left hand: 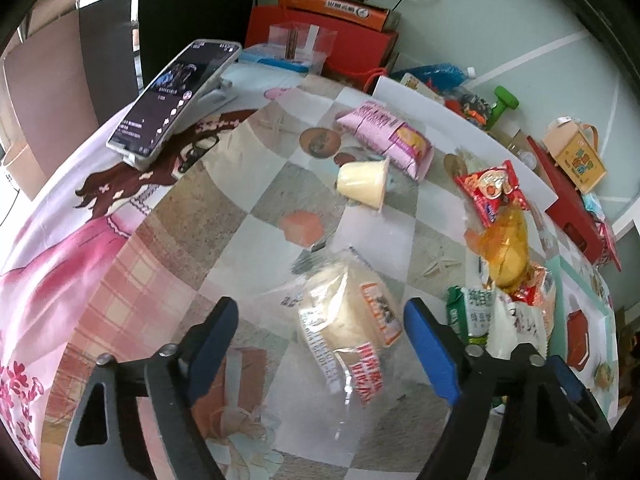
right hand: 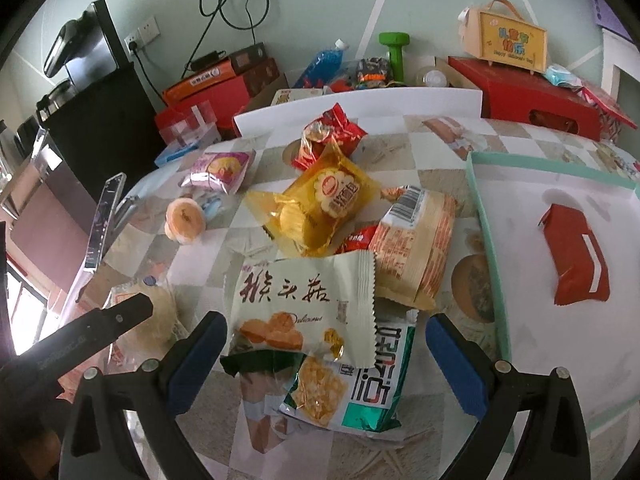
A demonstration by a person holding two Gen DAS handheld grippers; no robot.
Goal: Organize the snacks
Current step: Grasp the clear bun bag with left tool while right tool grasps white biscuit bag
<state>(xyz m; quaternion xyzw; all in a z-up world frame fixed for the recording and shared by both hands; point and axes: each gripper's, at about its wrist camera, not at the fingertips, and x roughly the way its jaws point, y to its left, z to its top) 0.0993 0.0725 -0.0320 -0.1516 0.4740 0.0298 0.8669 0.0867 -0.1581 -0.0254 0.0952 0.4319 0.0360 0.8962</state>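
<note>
My left gripper (left hand: pixel 320 332) is open, its jaws on either side of a clear-wrapped bread bun (left hand: pixel 348 320) on the table. Beyond it lie a pudding cup (left hand: pixel 362 182), a pink snack pack (left hand: pixel 384 134), a red pack (left hand: pixel 492 192) and a yellow pack (left hand: pixel 506 248). My right gripper (right hand: pixel 326 348) is open over a pale cookie bag (right hand: pixel 304 304) lying on a green-white bag (right hand: pixel 348 392). Behind these sit a yellow bread pack (right hand: pixel 320 208), a striped cracker pack (right hand: pixel 416 240) and a red pack (right hand: pixel 326 134). A red packet (right hand: pixel 576 256) lies in the mint-rimmed tray (right hand: pixel 486 216).
A phone on a stand (left hand: pixel 172 100) stands at the table's left. Red and orange boxes (left hand: pixel 332 36), a green dumbbell (right hand: pixel 394 50), a blue bottle (right hand: pixel 322 64) and a gift bag (right hand: pixel 506 42) crowd the back edge. A white board (right hand: pixel 360 108) lies behind the snacks.
</note>
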